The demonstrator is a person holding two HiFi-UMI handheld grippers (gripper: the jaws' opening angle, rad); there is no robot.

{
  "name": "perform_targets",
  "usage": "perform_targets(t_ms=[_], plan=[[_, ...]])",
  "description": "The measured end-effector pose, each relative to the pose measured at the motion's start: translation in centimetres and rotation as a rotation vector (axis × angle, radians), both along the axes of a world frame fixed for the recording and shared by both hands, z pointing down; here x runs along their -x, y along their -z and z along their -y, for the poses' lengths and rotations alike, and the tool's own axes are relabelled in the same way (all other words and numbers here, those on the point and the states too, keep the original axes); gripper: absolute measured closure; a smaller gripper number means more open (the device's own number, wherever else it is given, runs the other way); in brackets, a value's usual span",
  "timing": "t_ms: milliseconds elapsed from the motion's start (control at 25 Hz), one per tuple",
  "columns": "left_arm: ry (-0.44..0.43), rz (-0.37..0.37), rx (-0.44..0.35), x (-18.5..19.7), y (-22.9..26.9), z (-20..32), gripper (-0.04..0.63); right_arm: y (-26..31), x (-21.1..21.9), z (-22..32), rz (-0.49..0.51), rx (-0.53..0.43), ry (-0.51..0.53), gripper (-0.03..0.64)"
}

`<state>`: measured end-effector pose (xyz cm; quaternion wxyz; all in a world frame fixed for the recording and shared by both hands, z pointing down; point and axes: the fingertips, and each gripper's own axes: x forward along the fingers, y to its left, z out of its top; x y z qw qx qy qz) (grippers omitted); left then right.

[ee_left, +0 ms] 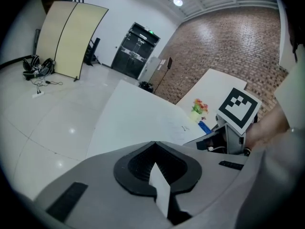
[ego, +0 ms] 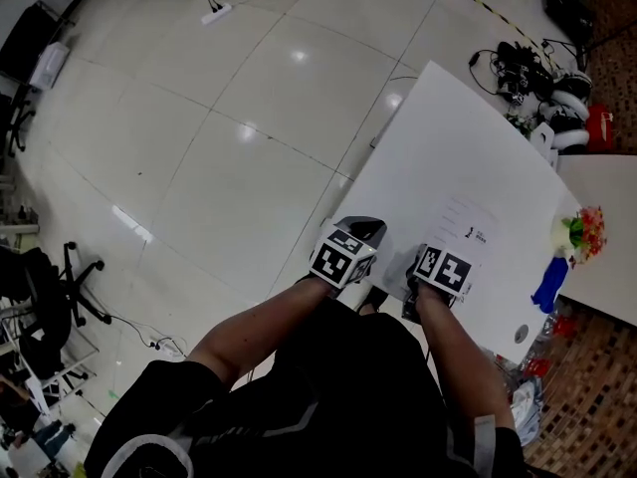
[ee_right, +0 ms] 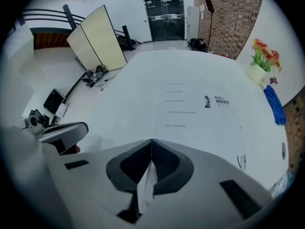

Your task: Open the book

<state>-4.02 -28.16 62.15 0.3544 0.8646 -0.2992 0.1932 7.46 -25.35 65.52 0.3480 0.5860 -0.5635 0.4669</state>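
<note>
head view: i look steeply down at a large white rectangular table (ego: 438,137) that stands on a glossy floor of pale tiles (ego: 229,147). a thin white book with small dark print on its cover (ego: 466,235) lies flat and closed on the near part of the table, just beyond my right hand. to the book's right, near the table's edge, are a small white vase of red and yellow flowers (ego: 580,232) and a crumpled blue cloth (ego: 550,285).

right gripper view: my right gripper (ee_right: 151,140) points steeply down at the book's near end. its two grey jaws are clenched together, with the tips meeting in a point. a thin white sliver shows in the slot behind the tips. i cannot tell whether it is a page of the book or a part of the tool. the cover ahead lies flat, not lifted.

left gripper view: my left gripper (ee_left: 155,143) is clenched too, tips touching, with a similar white sliver behind them. it is aimed across the table, tilted gently down. my right gripper shows just to its right.

in the head view both grippers sit side by side at the table's near edge, the right one at the book's near end.
</note>
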Motion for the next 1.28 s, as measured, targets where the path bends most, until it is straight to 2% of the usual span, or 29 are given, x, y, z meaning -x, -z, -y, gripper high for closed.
perform_targets(t_ms=[200, 400, 600, 720, 920, 1280], plan=[[0.006, -0.002, -0.008, -0.5, 0.5, -0.2, 0.600, 1.5, -0.7, -0.2, 0.084, -0.020, -0.038, 0.617], [-0.003, -0.001, -0.008, -2.2, 0.8, -0.3, 0.600, 4.7, -1.6, -0.4, 0.187, -0.093, -0.054, 0.618], [-0.045, -0.012, -0.038, -5.2, 2.4, -0.7, 0.600, 8.9, -4.7, -1.2, 0.261, -0.193, -0.110, 0.618], [-0.085, -0.009, -0.053, -7.4, 3.3, -1.1, 0.600, 11.3, -8.5, -2.2, 0.265, -0.257, -0.168, 0.618], [-0.152, 0.003, -0.085, -12.2, 4.9, -2.0, 0.600, 13.0, -17.5, -4.7, 0.252, -0.310, -0.287, 0.618], [-0.232, 0.053, -0.101, -18.3, 5.9, -4.3, 0.600, 10.7, -30.3, -9.3, 0.277, -0.345, -0.472, 0.618]])
